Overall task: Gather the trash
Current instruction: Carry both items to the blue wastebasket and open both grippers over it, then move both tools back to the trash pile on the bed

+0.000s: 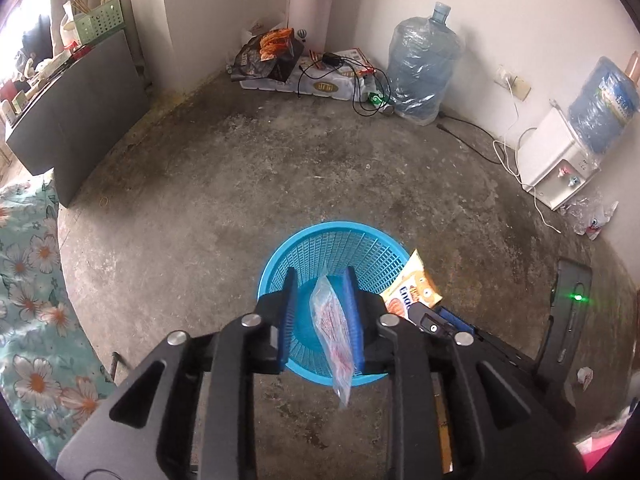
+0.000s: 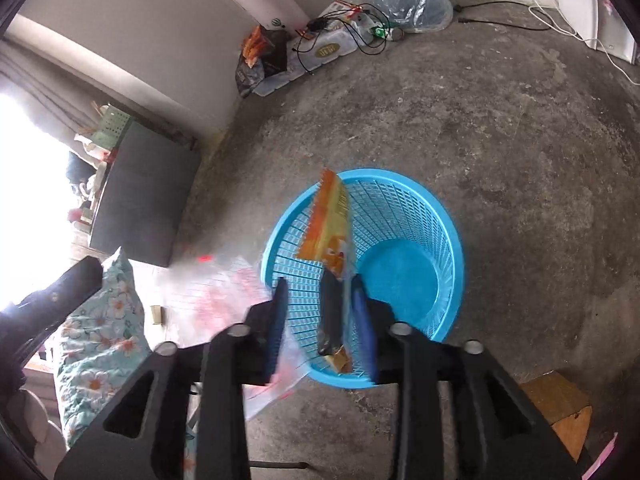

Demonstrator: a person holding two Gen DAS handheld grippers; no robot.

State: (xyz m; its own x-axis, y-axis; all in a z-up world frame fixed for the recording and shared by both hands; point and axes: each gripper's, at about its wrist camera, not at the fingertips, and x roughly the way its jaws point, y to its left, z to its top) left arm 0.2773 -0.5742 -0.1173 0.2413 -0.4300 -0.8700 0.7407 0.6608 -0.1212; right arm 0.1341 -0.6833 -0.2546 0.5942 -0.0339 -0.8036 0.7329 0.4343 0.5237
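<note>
While both grippers hung over the blue basket (image 1: pixel 280 252), the left gripper (image 1: pixel 323 312) stood spread, its clear wrapper (image 1: pixel 334 320) loose against one finger; the right gripper (image 2: pixel 320 320), likewise spread, let the orange snack packet (image 2: pixel 330 216) slip basketward, neither piece yet resting inside

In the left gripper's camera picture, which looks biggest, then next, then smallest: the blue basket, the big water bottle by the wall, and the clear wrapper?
1. Blue basket, widest in the picture.
2. Water bottle, a bit smaller, but it stands far off by the wall, so it may really be bigger.
3. Clear wrapper, smallest, though it hangs close to the camera.
</note>
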